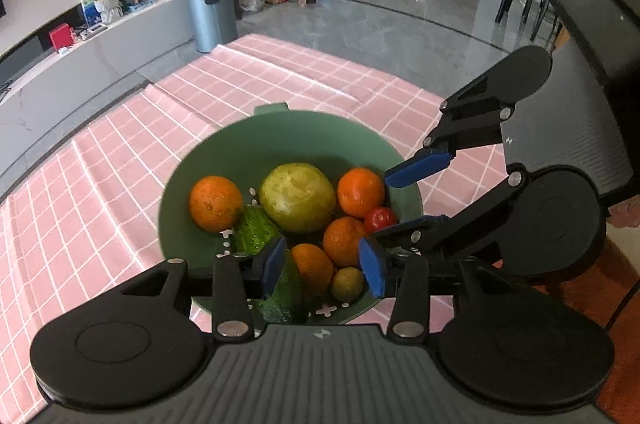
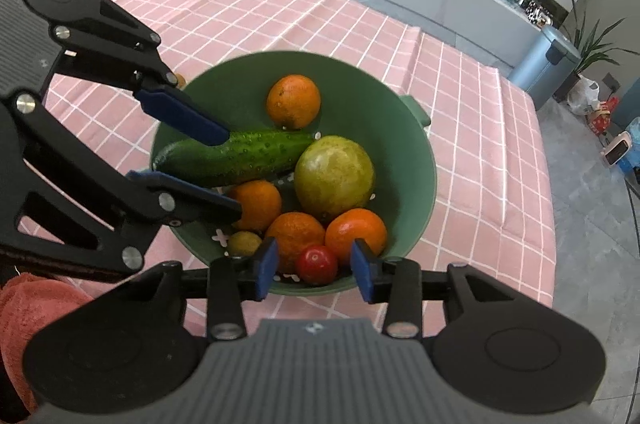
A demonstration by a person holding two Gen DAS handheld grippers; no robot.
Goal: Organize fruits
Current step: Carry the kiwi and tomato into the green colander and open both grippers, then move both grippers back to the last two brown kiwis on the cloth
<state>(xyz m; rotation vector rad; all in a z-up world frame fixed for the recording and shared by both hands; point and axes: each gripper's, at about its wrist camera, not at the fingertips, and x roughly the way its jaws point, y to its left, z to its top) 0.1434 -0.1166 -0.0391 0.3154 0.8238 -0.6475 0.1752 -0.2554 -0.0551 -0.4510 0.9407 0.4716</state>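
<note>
Now both claws are hovering wide open over the round green plastic colander (image 2: 416,159) on the pink checked desk (image 2: 480,127). All fruits are lying inside. I think the left claw (image 2: 224,171), straddling the bumpy green cucumber (image 2: 240,157), is risking nudging neighbouring oranges.

Black left gripper (image 1: 323,264), blue-padded jaws, silver screws, seemingly ribbed grey housing.
</note>
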